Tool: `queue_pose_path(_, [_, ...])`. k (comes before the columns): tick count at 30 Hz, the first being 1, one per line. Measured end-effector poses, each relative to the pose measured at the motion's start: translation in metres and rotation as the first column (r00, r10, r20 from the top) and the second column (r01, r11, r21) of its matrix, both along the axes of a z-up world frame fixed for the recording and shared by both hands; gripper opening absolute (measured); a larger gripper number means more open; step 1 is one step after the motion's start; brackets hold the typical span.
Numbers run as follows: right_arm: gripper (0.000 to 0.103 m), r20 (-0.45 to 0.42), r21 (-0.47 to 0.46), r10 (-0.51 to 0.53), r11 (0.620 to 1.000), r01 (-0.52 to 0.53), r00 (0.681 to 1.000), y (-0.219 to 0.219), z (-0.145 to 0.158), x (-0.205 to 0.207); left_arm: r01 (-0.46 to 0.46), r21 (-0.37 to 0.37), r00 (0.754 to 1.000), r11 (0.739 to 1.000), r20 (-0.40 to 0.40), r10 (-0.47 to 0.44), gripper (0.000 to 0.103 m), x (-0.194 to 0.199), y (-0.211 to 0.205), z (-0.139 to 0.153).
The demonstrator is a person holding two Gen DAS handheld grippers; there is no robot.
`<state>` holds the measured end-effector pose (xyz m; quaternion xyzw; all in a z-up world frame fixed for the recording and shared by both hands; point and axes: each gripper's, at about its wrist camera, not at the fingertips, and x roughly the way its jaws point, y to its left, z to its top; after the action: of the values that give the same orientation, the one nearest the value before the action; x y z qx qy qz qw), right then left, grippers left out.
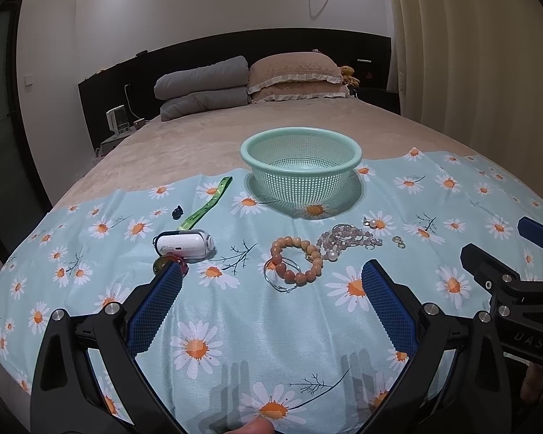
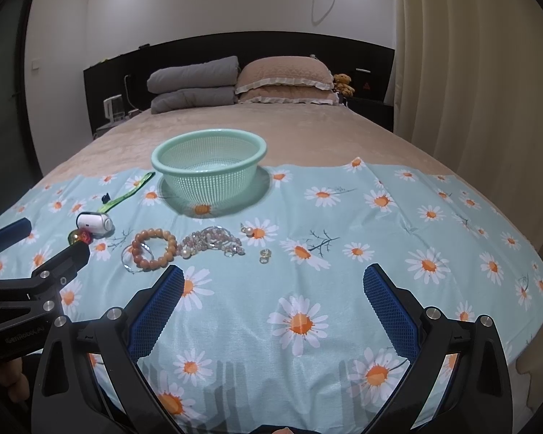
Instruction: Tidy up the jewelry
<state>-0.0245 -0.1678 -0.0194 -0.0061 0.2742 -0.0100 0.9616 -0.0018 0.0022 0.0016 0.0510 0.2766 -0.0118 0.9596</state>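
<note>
Left tongs [image 1: 271,289]: spread wide, holding nothing.
Right tongs [image 2: 273,287]: spread wide, holding nothing.
Bead bracelet [image 1: 296,260]: round amber beads, just ahead of left tongs.
Basket [image 1: 300,166]: mint plastic mesh, farther ahead.

Mint-green mesh basket [image 1: 300,166], pale-blue daisy-print cloth [image 1: 235,325], orange-brown bead bracelet [image 1: 297,260], green strap [image 1: 206,208]
</note>
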Motion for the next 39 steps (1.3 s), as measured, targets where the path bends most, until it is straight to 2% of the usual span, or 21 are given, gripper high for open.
queue_pose_path(34, [0.095, -0.006, 0.008, 0.006, 1.0, -0.006, 1.0, -0.001, -0.0003, 0.0005, -0.006, 0.0, 1.0, 1.0, -0.006, 0.006, 0.097, 0.0004, -0.0001, -0.0024])
queue_pose_path(39, [0.095, -0.044, 0.028, 0.009, 1.0, -0.008, 0.999, -0.0041, 0.0008, 0.0073, -0.001, -0.023, 0.999, 1.0, -0.043, 0.0, 0.097, 0.0071, 0.0027, -0.0024])
